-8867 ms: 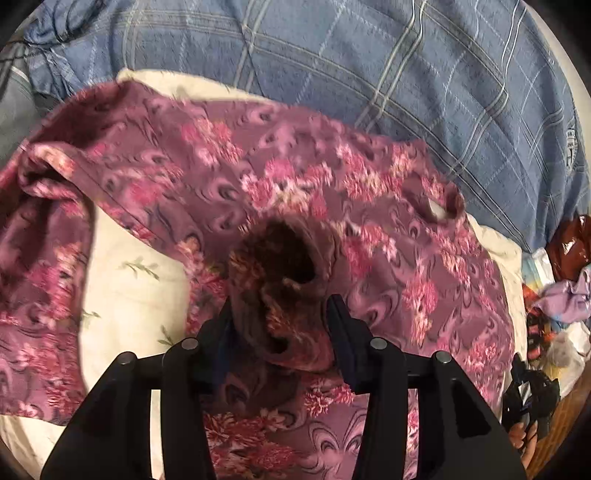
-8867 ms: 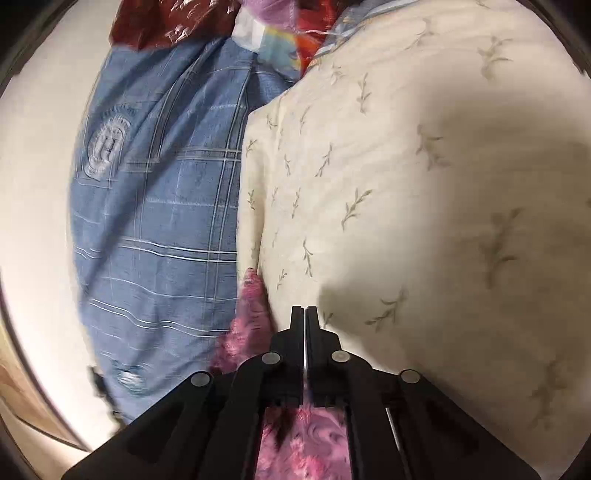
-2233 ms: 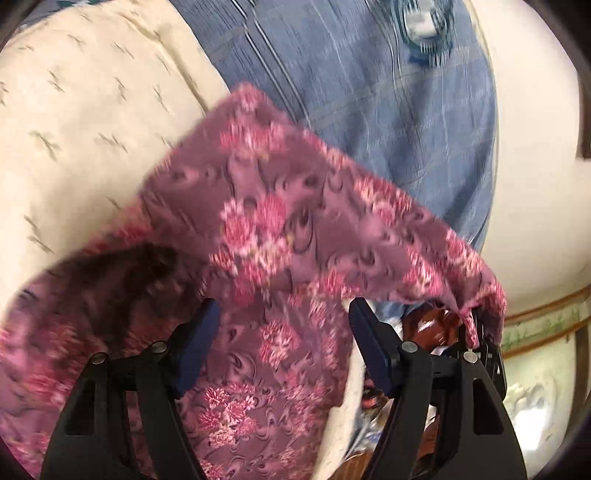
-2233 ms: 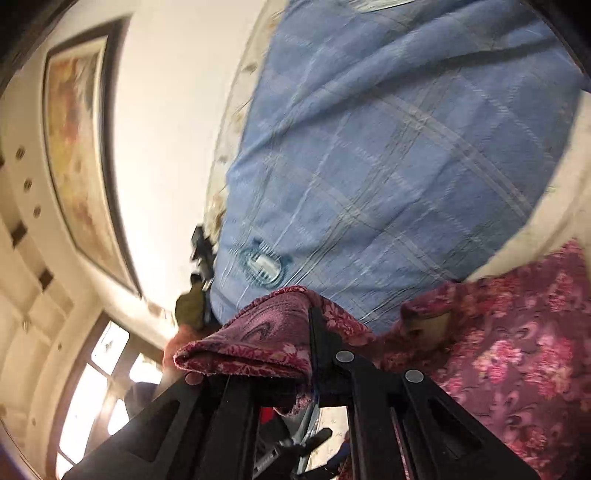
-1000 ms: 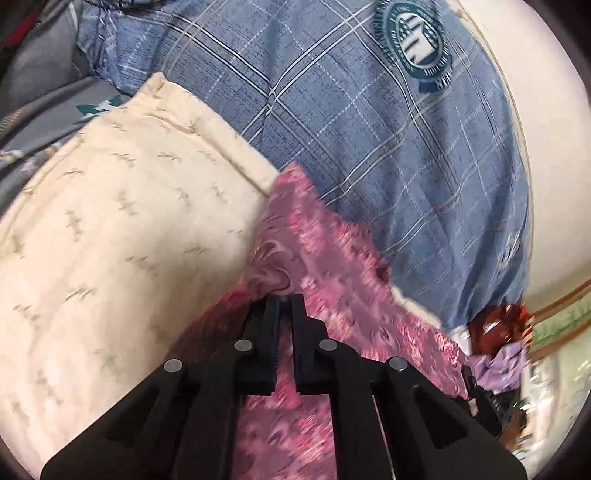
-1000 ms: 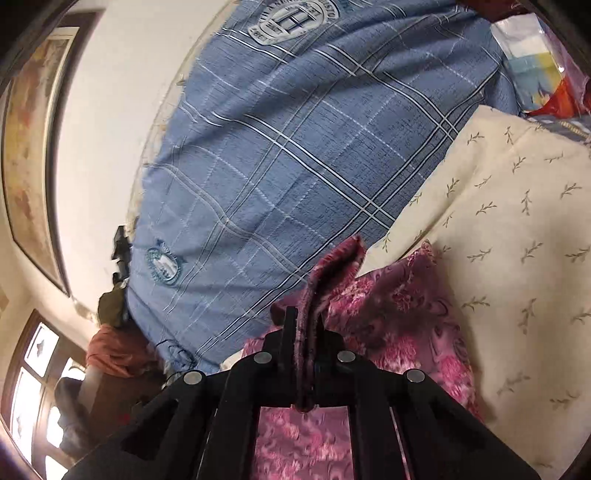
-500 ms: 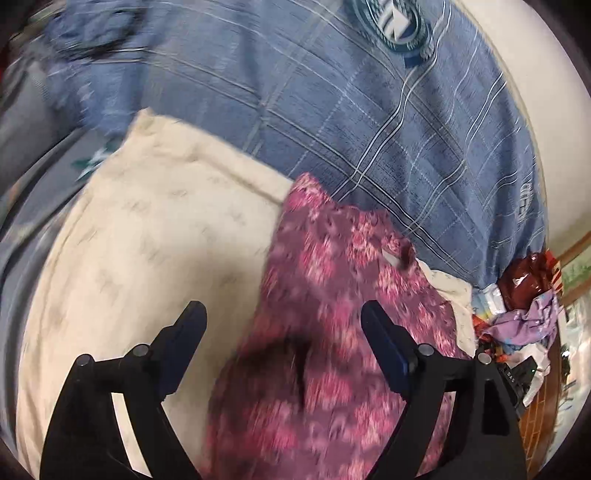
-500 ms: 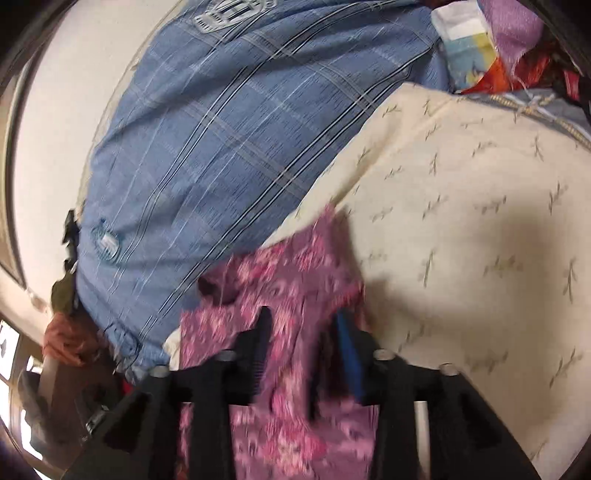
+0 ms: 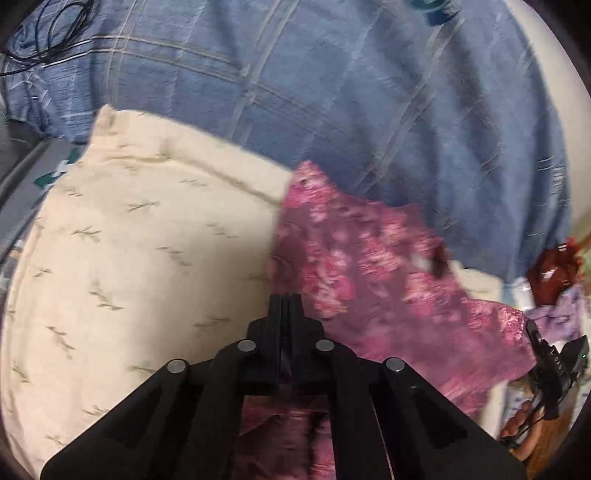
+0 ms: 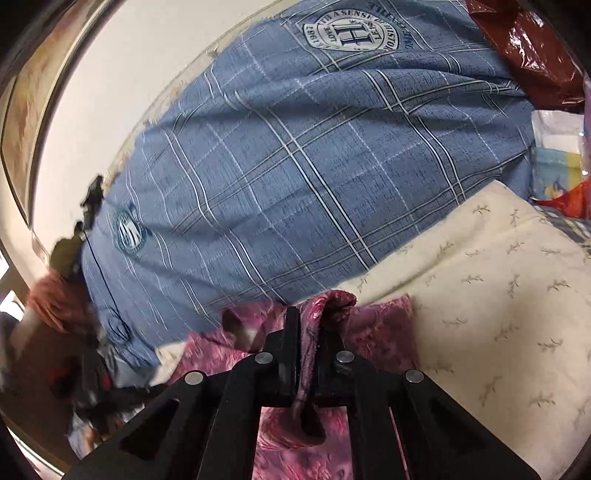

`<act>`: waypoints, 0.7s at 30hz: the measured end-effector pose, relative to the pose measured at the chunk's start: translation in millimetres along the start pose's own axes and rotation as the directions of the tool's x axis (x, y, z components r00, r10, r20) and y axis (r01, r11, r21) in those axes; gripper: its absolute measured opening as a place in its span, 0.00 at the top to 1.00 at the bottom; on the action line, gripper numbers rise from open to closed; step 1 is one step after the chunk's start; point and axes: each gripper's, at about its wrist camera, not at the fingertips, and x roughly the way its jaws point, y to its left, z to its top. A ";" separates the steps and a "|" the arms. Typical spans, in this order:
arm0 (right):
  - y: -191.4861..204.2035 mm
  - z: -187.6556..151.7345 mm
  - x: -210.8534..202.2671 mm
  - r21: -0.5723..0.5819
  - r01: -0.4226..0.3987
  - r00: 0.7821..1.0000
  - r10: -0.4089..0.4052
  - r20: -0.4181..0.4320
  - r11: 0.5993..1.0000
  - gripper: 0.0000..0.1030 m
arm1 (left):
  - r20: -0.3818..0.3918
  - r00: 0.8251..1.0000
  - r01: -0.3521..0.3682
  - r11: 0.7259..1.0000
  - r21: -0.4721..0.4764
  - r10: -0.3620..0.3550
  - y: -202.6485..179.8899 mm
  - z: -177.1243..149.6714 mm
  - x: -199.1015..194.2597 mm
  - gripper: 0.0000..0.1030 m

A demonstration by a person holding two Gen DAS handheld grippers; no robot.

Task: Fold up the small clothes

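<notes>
A purple garment with pink flowers (image 9: pixel 373 273) lies on a cream pillow (image 9: pixel 129 266), its far corner reaching the blue plaid cover. My left gripper (image 9: pixel 284 299) is shut at the garment's left edge, with purple fabric showing between and under its fingers. My right gripper (image 10: pixel 308 325) is shut on a bunched fold of the same garment (image 10: pixel 332 301), which stands up between its fingers above the pillow (image 10: pixel 498 314). The rest of the garment (image 10: pixel 373 332) lies flat behind it.
A blue plaid cover (image 9: pixel 351 92) with round crests (image 10: pixel 352 35) fills the back of both views. A dark red bag (image 9: pixel 554 273) and loose colourful items (image 10: pixel 557 155) lie at the pillow's end. A black cable (image 9: pixel 48 33) lies on the cover.
Half a second ago both grippers were open over the garment. Now both have shut on its fabric, the left at the left edge, the right on a raised fold.
</notes>
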 end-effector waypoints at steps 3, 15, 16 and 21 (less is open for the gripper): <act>-24.7 -22.7 38.1 -0.013 0.146 0.974 -0.146 -0.171 0.989 0.95 | -0.070 0.996 -0.061 0.998 -0.012 0.060 13.3 -4.3 14.0 0.98; 27.6 -59.3 -0.6 -0.097 0.032 0.991 -0.044 -0.127 0.995 0.84 | 0.035 0.999 0.025 0.987 0.160 -0.031 -46.1 -20.3 -35.2 0.57; 27.9 -66.7 3.9 -0.103 0.032 0.988 -0.047 -0.146 0.994 0.85 | -0.008 1.000 -0.009 0.982 0.189 0.011 -48.7 -27.4 -19.3 0.57; 12.4 -86.7 11.0 -0.055 0.041 0.972 -0.052 -0.230 0.998 0.94 | -0.077 0.996 -0.040 0.984 0.176 0.054 -30.3 -36.4 5.0 0.69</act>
